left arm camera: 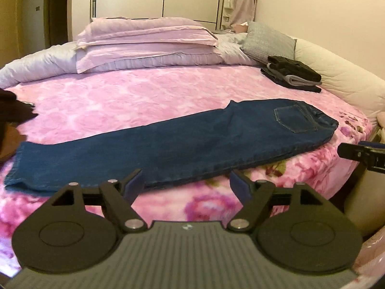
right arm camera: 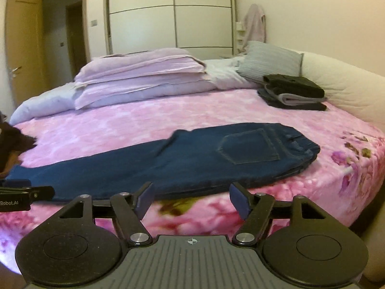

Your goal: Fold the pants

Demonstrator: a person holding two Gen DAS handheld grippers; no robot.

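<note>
Blue jeans (left arm camera: 182,142) lie flat on the pink floral blanket (left arm camera: 120,96), folded lengthwise, hems at the left and waistband with a back pocket at the right. My left gripper (left arm camera: 186,183) hovers open just short of the jeans' near edge, nothing between its blue pads. My right gripper (right arm camera: 191,198) is open too, near the waist end of the jeans (right arm camera: 192,159), and holds nothing. A finger of the right gripper (left arm camera: 361,155) shows at the right edge of the left wrist view. The left gripper (right arm camera: 26,193) pokes in at the left of the right wrist view.
A stack of folded dark clothes (left arm camera: 292,74) sits at the far right by a grey cushion (left arm camera: 269,41). Folded lilac bedding (left arm camera: 144,41) fills the back of the bed. A dark garment (left arm camera: 14,106) lies at the left edge. The white bed rim (left arm camera: 336,72) curves along the right.
</note>
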